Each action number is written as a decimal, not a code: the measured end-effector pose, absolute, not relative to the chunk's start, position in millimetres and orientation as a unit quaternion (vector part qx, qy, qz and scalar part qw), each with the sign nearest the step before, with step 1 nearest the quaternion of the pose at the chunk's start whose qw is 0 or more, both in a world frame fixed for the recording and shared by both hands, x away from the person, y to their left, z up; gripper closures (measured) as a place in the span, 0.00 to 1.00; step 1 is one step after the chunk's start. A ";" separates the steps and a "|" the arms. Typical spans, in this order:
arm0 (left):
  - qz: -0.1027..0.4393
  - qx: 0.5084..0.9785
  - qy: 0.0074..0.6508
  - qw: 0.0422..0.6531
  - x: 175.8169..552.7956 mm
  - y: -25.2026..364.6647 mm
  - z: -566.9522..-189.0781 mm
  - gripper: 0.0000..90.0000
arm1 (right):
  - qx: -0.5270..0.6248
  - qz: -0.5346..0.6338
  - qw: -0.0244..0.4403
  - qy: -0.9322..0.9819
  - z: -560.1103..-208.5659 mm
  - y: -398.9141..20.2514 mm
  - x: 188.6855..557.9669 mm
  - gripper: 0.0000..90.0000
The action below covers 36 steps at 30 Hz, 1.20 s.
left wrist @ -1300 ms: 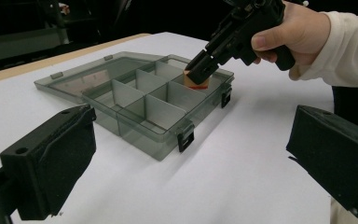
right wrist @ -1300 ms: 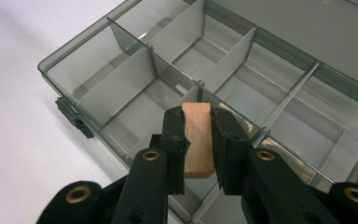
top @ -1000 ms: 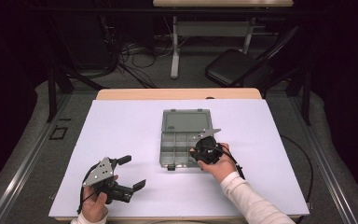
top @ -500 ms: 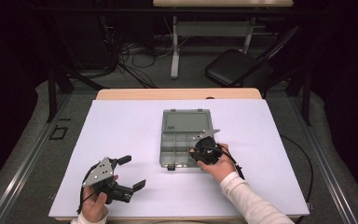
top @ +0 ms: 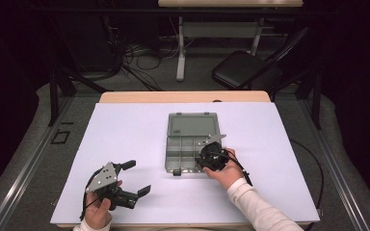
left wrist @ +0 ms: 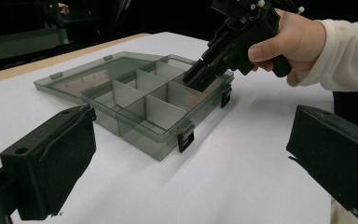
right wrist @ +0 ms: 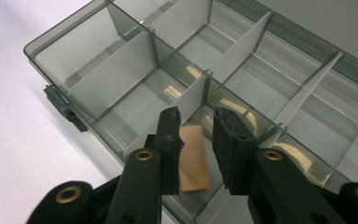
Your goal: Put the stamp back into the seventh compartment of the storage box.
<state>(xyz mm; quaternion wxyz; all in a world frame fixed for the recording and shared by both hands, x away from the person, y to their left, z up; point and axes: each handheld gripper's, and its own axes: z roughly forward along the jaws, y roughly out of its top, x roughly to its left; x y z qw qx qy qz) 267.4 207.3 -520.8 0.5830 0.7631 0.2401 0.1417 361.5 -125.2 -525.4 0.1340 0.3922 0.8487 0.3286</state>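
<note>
Right gripper (right wrist: 196,133) dipped into the organizer box (top: 191,144)

Its jaws were just eased slightly apart above a tan piece (right wrist: 193,158), nothing pinched. Left gripper (top: 134,176) is held spread wide, well apart.

A white sheet (top: 125,139) covers the wooden table (top: 183,96), beyond which a black chair (top: 243,70) stands on the grey floor beside a pale table leg (top: 179,48), with dark cables (top: 135,57) tangled on the floor to its left.
</note>
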 end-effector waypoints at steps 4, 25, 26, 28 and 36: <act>0.141 0.763 0.239 0.583 267.7 207.2 -521.0 0.01 | 0.392 0.333 0.131 0.847 -523.1 -126.5 361.1 0.75; 0.142 0.763 0.239 0.584 267.9 206.4 -521.2 0.01 | 0.385 0.371 0.151 0.832 -509.0 -131.8 350.5 0.42; 0.142 0.763 0.239 0.584 267.9 206.4 -521.2 0.01 | 0.385 0.370 0.153 0.832 -508.3 -132.0 350.2 0.40; 0.142 0.764 0.239 0.582 267.9 206.4 -521.0 0.01 | 0.386 0.376 0.151 0.829 -507.5 -132.4 349.8 0.37; 0.141 0.764 0.240 0.582 267.9 205.7 -521.4 0.01 | 0.391 0.391 0.133 0.822 -505.0 -133.9 347.2 0.27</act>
